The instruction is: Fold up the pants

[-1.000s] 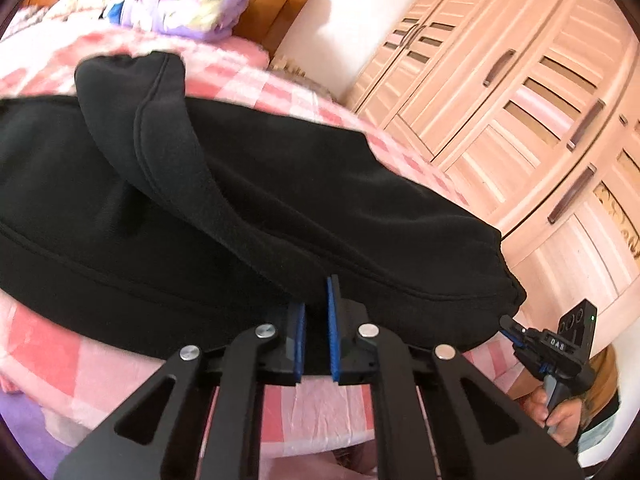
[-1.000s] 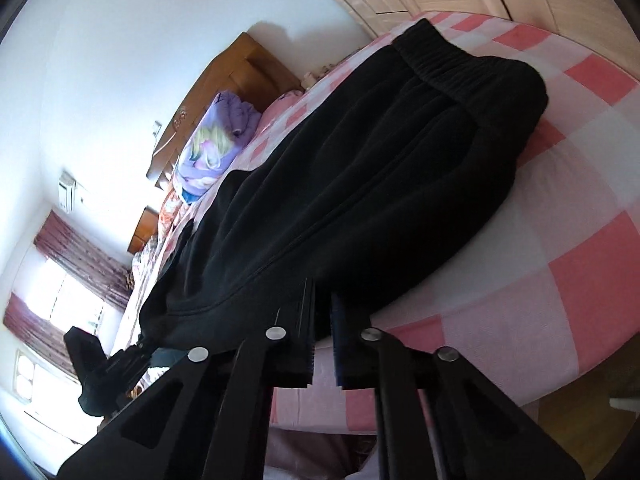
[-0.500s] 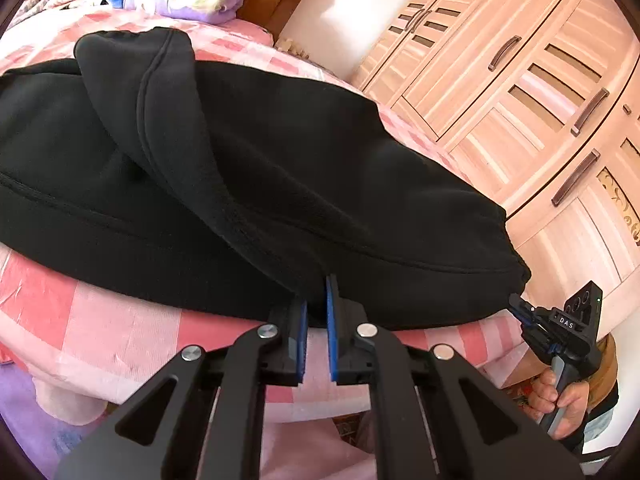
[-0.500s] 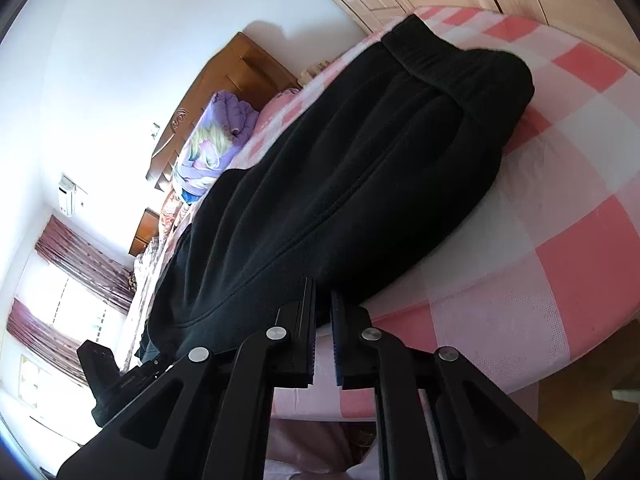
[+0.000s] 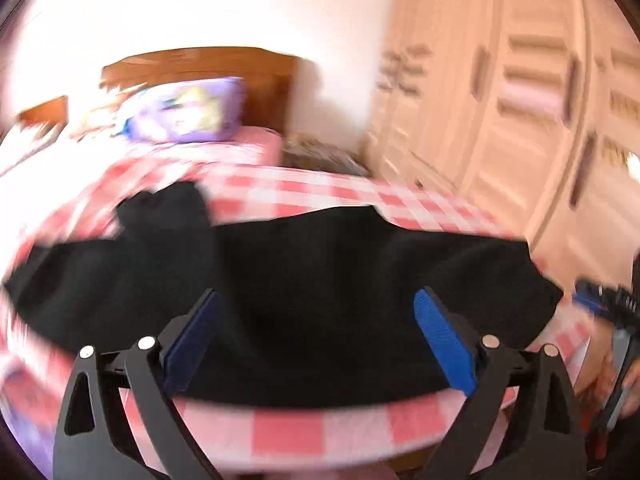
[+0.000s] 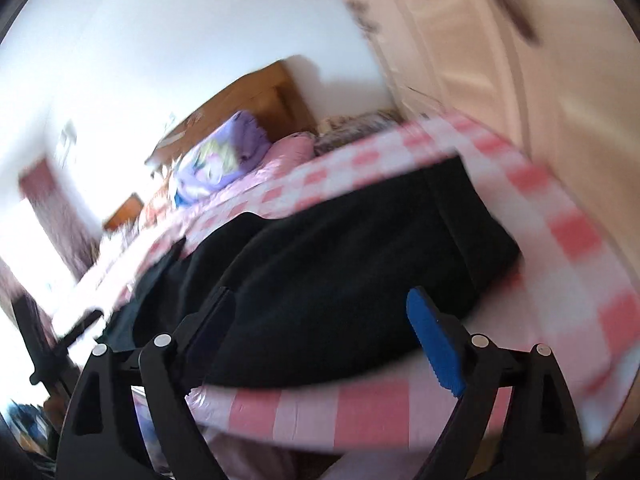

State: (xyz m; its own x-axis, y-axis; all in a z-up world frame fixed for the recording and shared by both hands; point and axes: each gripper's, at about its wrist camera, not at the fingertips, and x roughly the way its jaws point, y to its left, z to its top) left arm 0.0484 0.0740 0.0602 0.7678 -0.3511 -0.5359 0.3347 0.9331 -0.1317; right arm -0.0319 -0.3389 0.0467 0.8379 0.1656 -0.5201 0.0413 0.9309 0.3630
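Note:
Black pants [image 5: 304, 276] lie spread across the near part of a bed with a pink and white checked sheet [image 5: 288, 432]; both views are motion-blurred. My left gripper [image 5: 316, 340] hovers above the pants' near edge, its jaws opening wide, blue pads [image 5: 444, 344] clear of the cloth. In the right wrist view the pants [image 6: 360, 280] run off to the left, the waistband end at the right. My right gripper [image 6: 320, 340] is likewise opening above the near edge, with nothing pressed between its pads [image 6: 432, 344]. The other gripper [image 5: 612, 308] and a hand show at the left wrist view's right edge.
A purple printed pillow [image 5: 180, 112] rests against the wooden headboard [image 5: 208, 64] at the far end. Pale wooden wardrobe doors [image 5: 520, 100] line the right side. A curtained window [image 6: 36, 200] is at the far left. The bed's near edge [image 6: 360, 408] drops off just below the grippers.
Both grippers went from shut on the pants' near edge to wide open, letting the cloth go. Both have risen and rolled, so the bed now looks more level and farther below.

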